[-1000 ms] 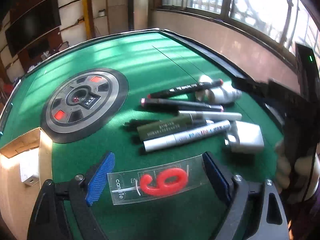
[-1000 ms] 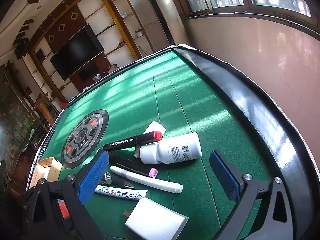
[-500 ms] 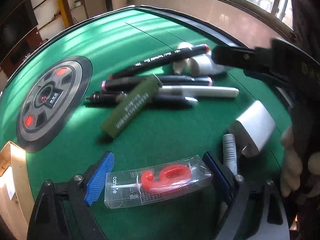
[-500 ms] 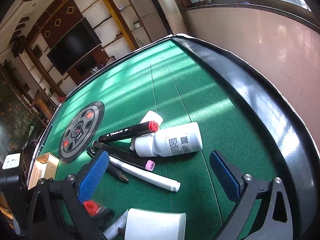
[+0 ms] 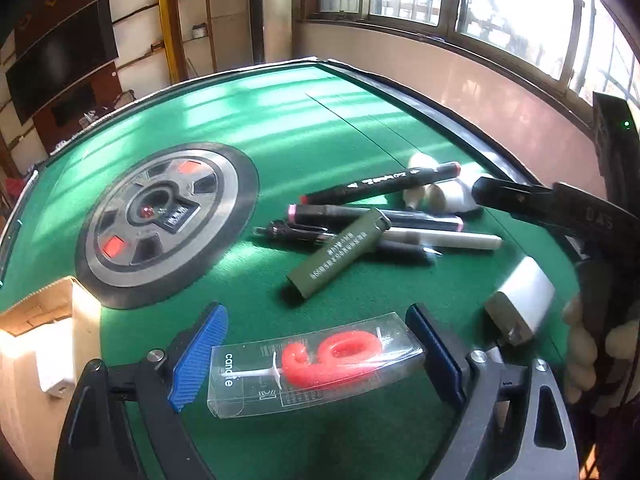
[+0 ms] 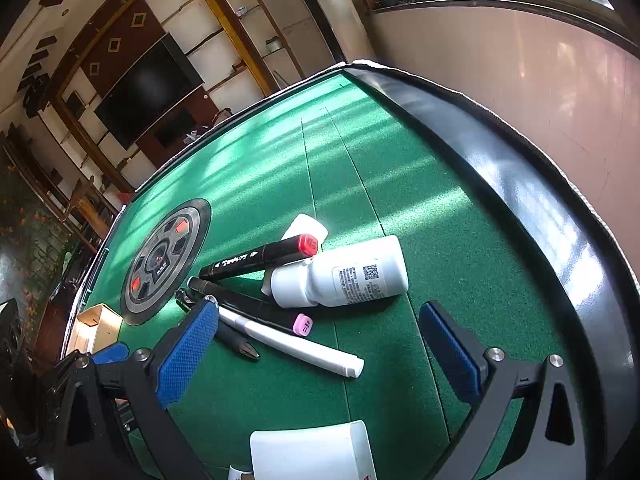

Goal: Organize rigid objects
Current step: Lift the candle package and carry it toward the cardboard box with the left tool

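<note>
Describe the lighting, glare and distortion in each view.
Left wrist view: the windows are blown out to white, striped sunlight lies across the green table, the fisheye bows its rim, and the white adapter looks slightly smeared. Right wrist view: glare streaks the table's black edge, the white bottle is sharp, and the room at left sits in shadow.

a home living room: wall-mounted tv [image 6: 148, 88], shelving, a green mahjong table [image 5: 280, 128], big windows [image 5: 500, 4].
</note>
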`<action>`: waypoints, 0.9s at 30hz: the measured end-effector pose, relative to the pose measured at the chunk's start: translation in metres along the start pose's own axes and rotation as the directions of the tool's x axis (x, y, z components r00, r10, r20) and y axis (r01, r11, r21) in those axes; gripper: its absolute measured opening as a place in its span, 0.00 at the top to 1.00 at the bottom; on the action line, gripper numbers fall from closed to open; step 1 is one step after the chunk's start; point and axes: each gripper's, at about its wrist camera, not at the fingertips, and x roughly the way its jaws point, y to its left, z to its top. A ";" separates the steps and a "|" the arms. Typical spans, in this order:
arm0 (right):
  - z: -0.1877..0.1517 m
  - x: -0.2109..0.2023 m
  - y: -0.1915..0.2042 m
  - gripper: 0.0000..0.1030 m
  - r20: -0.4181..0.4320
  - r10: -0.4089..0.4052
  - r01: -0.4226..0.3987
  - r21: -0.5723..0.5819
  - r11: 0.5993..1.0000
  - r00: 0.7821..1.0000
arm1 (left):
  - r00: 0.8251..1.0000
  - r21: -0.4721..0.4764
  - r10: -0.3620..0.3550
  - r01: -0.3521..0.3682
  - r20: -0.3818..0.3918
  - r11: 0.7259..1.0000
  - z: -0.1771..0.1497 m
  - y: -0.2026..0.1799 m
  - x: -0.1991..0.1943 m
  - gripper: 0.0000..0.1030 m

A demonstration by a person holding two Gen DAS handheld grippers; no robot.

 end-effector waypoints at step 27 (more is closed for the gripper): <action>-0.050 -0.037 0.013 0.02 -0.208 -0.067 0.042 -0.123 0.991 0.976 | 0.954 -0.261 0.055 0.025 0.294 0.965 -0.085 0.042 -0.135 0.10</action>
